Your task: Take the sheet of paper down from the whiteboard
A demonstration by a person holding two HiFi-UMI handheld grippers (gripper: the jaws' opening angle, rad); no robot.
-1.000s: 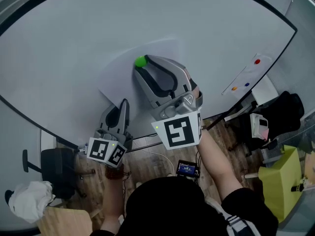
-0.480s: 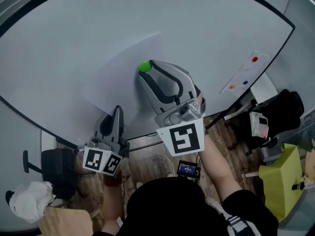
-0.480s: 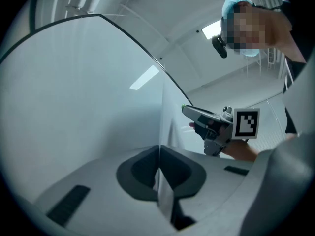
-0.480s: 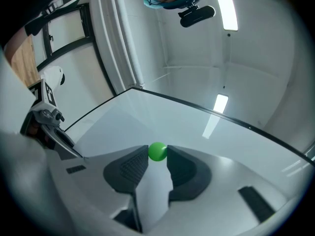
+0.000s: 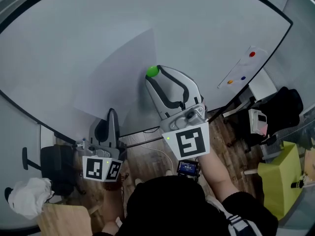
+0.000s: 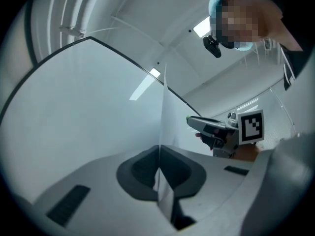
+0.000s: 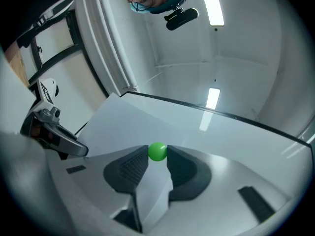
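One wide whiteboard (image 5: 98, 33) above wood-plank floor (image 5: 147, 159)

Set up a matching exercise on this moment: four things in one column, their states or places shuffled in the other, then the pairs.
Things:
1. left claw
2. right claw
3. red dot
4. black chair

States or places:
A. on the white strip at the right of the head view
B. shut on the edge of the sheet of paper
C. at the lower left of the head view
D. shut on the green ball

Pairs: 1-B, 2-D, 3-A, 4-C
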